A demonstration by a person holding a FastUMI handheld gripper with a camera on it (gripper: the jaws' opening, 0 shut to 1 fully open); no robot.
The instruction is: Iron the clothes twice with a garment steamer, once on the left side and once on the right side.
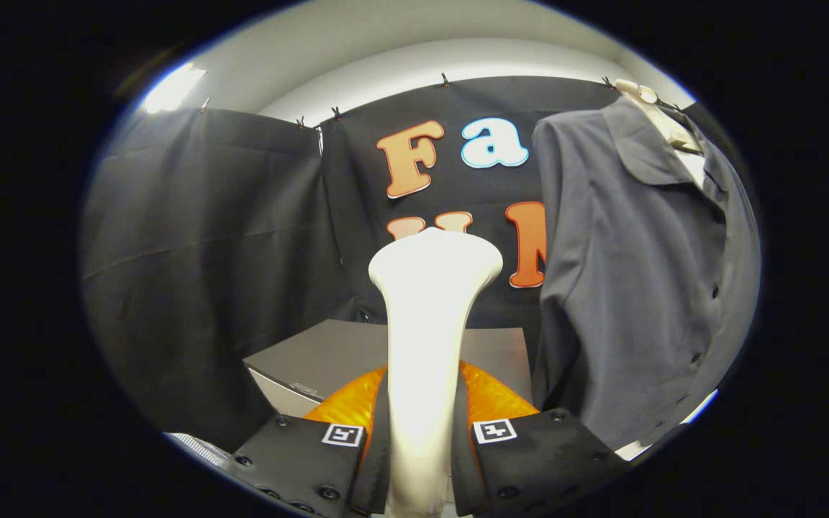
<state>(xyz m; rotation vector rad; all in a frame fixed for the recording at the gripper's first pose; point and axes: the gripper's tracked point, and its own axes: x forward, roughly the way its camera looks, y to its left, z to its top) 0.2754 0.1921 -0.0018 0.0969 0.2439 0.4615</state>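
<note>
A white garment steamer (429,316) stands upright between my fingers, its wide head well above them. My gripper (422,432) is shut on the steamer's handle, both fingers pressed against its sides. A grey button-up shirt (637,288) hangs on a pale hanger (655,108) to the right of the steamer, its front with dark buttons turned toward me. The steamer head is left of the shirt and apart from it.
A grey table or box top (328,352) lies beyond the fingers, under the steamer. Black cloth walls (198,252) close off the left and back. The shirt's sleeve (565,324) hangs down near the table's right end.
</note>
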